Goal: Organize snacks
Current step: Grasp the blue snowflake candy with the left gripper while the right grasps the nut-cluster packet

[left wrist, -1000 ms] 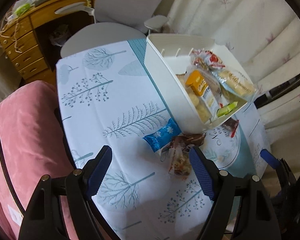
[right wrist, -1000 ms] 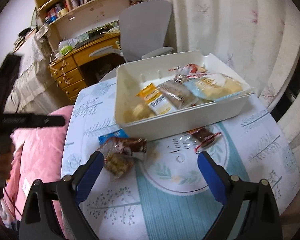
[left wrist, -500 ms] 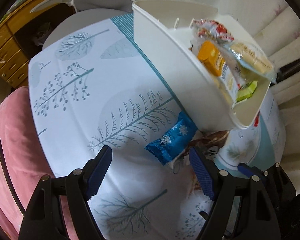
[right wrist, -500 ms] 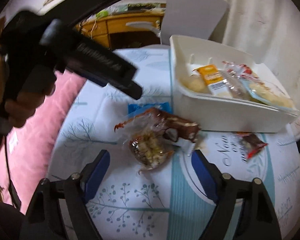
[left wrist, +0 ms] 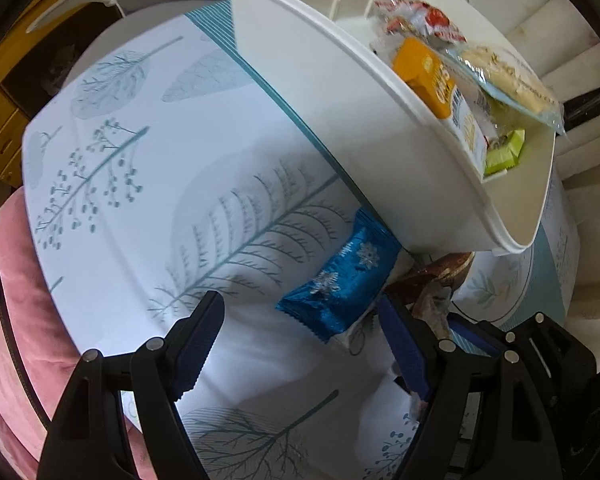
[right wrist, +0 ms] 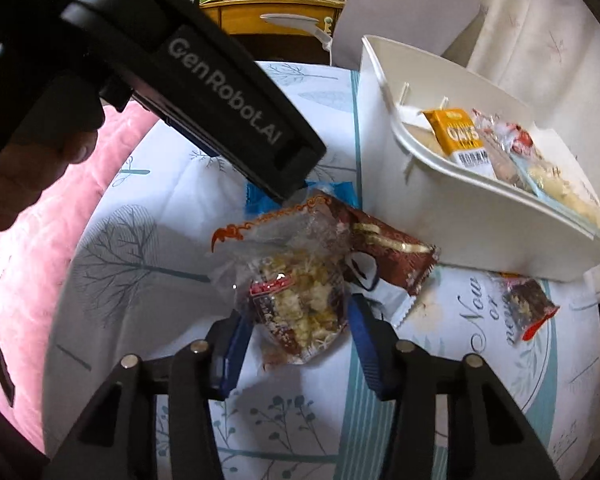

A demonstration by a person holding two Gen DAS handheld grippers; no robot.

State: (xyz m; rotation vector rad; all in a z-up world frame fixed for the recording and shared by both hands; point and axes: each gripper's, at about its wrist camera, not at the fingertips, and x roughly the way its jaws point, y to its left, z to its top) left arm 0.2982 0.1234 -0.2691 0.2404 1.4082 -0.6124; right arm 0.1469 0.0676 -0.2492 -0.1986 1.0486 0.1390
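Crinkled clear packet (right wrist: 296,300), crumbly yellow-brown filling

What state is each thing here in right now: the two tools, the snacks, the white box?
Left tool: open, nothing held.
Right tool: has just been closing, now around the clear snack bag.
Blue snowflake packet: lying sealed on the table, beside the box.
White box: open-topped, holding several snacks.
Small dark packet: lying loose on the table.

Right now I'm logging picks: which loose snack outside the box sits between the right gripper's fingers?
The clear nut-filled packet, not the blue snowflake packet or the small red-edged packet.
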